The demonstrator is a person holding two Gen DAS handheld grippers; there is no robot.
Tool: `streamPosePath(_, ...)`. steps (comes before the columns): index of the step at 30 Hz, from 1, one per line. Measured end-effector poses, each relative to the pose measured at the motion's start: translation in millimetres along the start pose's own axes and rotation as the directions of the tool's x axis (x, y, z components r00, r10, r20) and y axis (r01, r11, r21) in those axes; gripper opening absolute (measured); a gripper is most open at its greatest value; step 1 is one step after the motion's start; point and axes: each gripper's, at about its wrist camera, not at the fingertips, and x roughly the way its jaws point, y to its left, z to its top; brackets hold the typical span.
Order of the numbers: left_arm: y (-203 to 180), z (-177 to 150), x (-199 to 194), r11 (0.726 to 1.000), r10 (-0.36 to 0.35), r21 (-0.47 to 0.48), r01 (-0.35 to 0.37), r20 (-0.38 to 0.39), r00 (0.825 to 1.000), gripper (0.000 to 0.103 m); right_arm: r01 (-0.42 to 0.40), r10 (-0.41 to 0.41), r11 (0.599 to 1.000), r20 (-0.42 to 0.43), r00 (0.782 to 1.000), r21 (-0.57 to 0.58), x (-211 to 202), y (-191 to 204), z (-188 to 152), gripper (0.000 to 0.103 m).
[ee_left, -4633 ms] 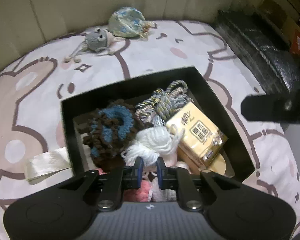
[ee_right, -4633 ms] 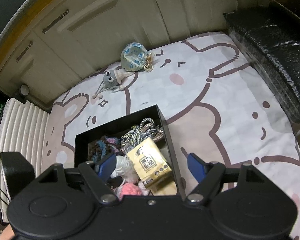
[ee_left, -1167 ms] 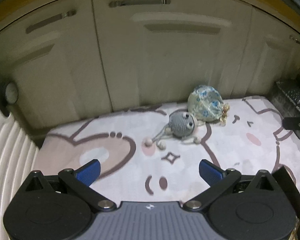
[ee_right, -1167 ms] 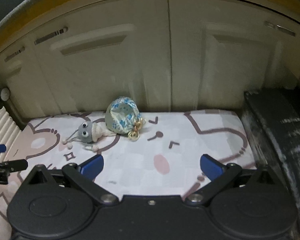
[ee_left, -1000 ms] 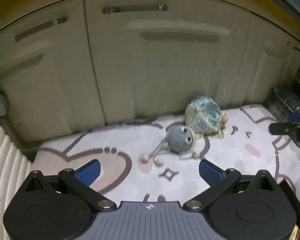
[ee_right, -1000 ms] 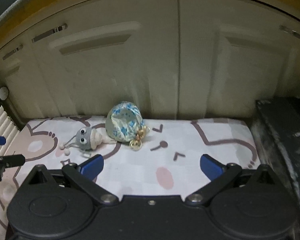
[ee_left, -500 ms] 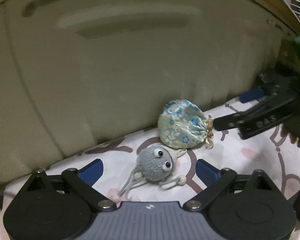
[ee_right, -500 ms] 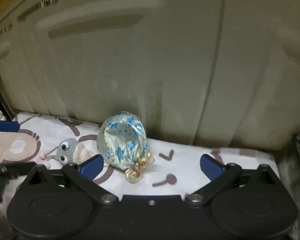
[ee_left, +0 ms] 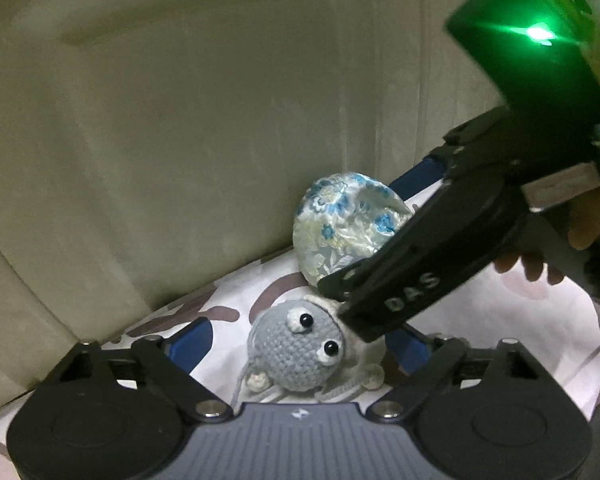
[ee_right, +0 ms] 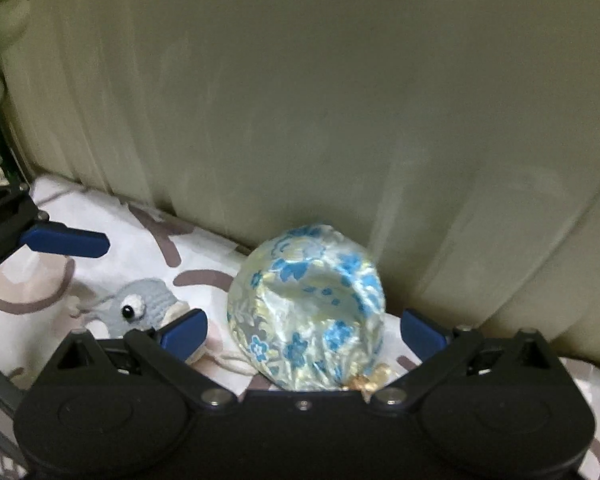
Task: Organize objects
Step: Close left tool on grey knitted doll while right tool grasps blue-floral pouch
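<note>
A grey crochet toy [ee_left: 296, 354] with two googly eyes lies on the patterned sheet, between the blue fingers of my left gripper [ee_left: 300, 344]. The left jaws are closing, and a gap still shows on each side of the toy. Just behind it sits a blue-flowered satin pouch [ee_left: 344, 228]. In the right wrist view this pouch [ee_right: 306, 312] fills the space between the wide-open fingers of my right gripper [ee_right: 303, 336], and neither pad touches it. The right gripper's black frame [ee_left: 440, 256] crosses the left view and hides the pouch's right side.
Cream cabinet doors [ee_right: 300, 120] rise directly behind both objects, where the sheet [ee_left: 236, 300] ends. A person's hand [ee_left: 580, 232] holds the right gripper. One blue finger of the left gripper [ee_right: 64, 242] reaches in beside the toy [ee_right: 140, 308].
Both grippers have moved forward and down towards the cabinet. The toy now lies between the left fingers and the pouch between the right ones. The left jaws have narrowed.
</note>
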Motion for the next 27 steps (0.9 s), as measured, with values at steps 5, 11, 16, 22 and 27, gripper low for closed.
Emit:
streamPosePath(5,2.6,-1.9,6.9,1.000,-0.001,-0.010,0.002,0.021,1.000,0.088,0.019,-0.018,0.999,-0.042,0.999,0.035,15.6,0.0,3.2,0.103)
streamPosePath(11,2.1,-1.9,16.4,1.000,-0.002,-0.031,0.002,-0.002,1.000,0.079,0.029,-0.026,0.998,-0.069,0.997,0.048,23.8,-6.8,-1.1,0.092)
streamPosePath(16,0.2,-0.5,21.1,0.999,0.003,-0.049,-0.003,-0.010,1.000,0.067,0.040,-0.041,0.999,-0.061,0.997,-0.018,17.8,-4.4,-2.3,0.074)
streamPosePath(22,0.1,-2.8,22.1,0.997,-0.016,-0.073,0.015,-0.019,1.000,0.058,0.031,-0.033,0.998,-0.048,0.998,-0.047,6.3,-11.7,-10.4,0.069)
streamPosePath(27,2.7,-0.9,12.7,0.995,-0.014,-0.103,0.011,-0.027,1.000,0.057,0.041,-0.042,0.999,-0.042,0.998,-0.020,-4.8,-24.7,-14.9,0.067)
